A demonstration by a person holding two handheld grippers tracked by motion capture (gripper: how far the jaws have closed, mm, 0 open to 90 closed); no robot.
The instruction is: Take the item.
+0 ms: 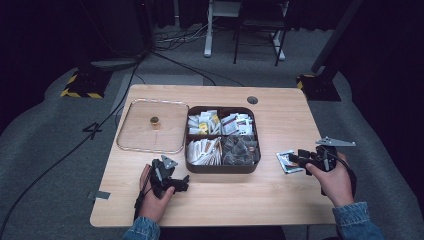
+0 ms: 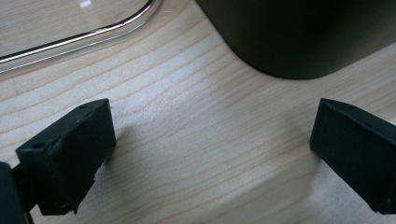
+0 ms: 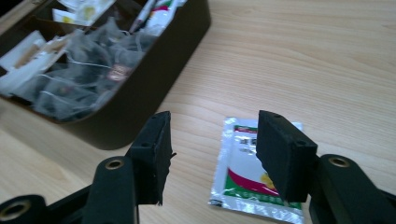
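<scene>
A dark brown compartment box [image 1: 221,168] sits mid-table, holding white sachets and clear tea bags [image 3: 84,84]. A silver sachet with a red and green label [image 3: 247,172] lies flat on the wood to the box's right [image 1: 287,161]. My right gripper [image 3: 212,154] hovers low over it, open, one jaw overlapping the sachet's right side and nothing pinched between them. My left gripper [image 2: 210,144] stands open above bare wood near the box's front left corner [image 2: 299,42]; in the high view my left gripper [image 1: 172,180] is held by a hand.
A clear lid [image 1: 152,126] with a small gold knob [image 1: 155,121] lies flat left of the box; its rim [image 2: 84,37] runs across the left gripper view. The table's front and right edges are near both hands. Cables and stands are on the floor beyond.
</scene>
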